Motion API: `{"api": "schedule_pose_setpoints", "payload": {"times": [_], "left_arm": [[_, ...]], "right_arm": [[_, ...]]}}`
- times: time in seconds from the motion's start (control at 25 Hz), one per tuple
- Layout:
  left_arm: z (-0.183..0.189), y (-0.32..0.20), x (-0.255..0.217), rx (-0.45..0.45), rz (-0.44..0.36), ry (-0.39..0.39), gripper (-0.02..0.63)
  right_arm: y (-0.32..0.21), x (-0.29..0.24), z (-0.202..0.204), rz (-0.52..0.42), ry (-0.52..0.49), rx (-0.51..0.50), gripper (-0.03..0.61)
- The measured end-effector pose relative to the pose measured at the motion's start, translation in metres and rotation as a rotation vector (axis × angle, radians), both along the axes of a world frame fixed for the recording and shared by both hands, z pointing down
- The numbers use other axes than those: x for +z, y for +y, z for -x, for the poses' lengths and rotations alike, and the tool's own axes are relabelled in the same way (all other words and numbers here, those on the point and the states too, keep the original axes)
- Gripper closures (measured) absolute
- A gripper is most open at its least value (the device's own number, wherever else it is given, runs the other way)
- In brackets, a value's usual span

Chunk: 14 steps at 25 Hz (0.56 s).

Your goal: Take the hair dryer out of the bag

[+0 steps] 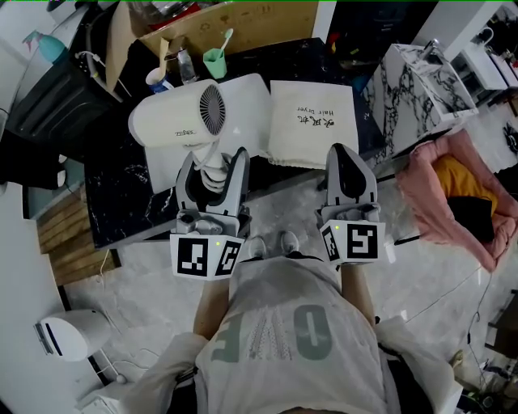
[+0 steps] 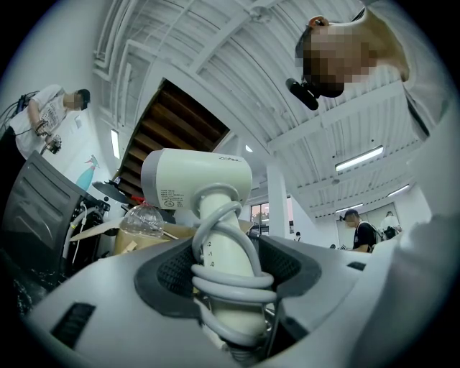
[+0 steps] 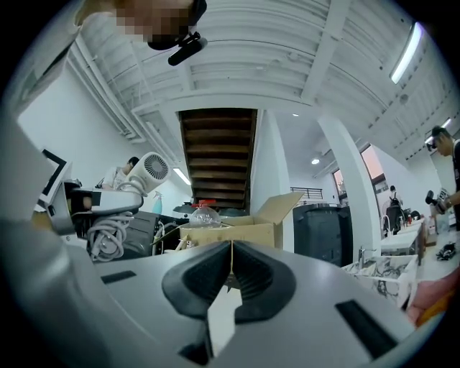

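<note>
gripped dryer (image 1: 190, 117) — bag (image 1: 312, 129) reads 'hair dryer'

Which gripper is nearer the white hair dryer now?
Left. The left gripper clamps the white hair dryer by its handle; the right gripper, shut, is off to the side at the cream cloth bag.

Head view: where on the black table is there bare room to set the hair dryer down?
Bare black table lies left of the hair dryer, out to the table's left edge, and a narrower strip right of the cream bag. The back edge is crowded with cups and a cardboard box.
</note>
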<state>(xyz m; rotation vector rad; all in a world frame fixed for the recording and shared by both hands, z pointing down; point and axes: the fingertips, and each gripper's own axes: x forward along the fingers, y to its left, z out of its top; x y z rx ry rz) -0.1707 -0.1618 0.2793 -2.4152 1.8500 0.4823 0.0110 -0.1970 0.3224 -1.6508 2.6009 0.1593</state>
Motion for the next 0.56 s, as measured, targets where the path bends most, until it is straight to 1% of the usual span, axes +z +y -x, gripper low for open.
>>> {"api": "schedule_pose_setpoints", "payload": {"times": [0.16,0.56], "left_arm": [[0.0015,0.001,-0.0014,-0.007,-0.004,0.01,0.336],[0.0059,0.0034,0.0051,-0.016,0.006,0.029,0.336]], "right_arm": [[-0.0005,-0.0018,-0.0015,-0.006,0.007,0.003,0.543],[0.0033,0.0073,-0.0047,0.015,0.012,0.008,0.543]]}}
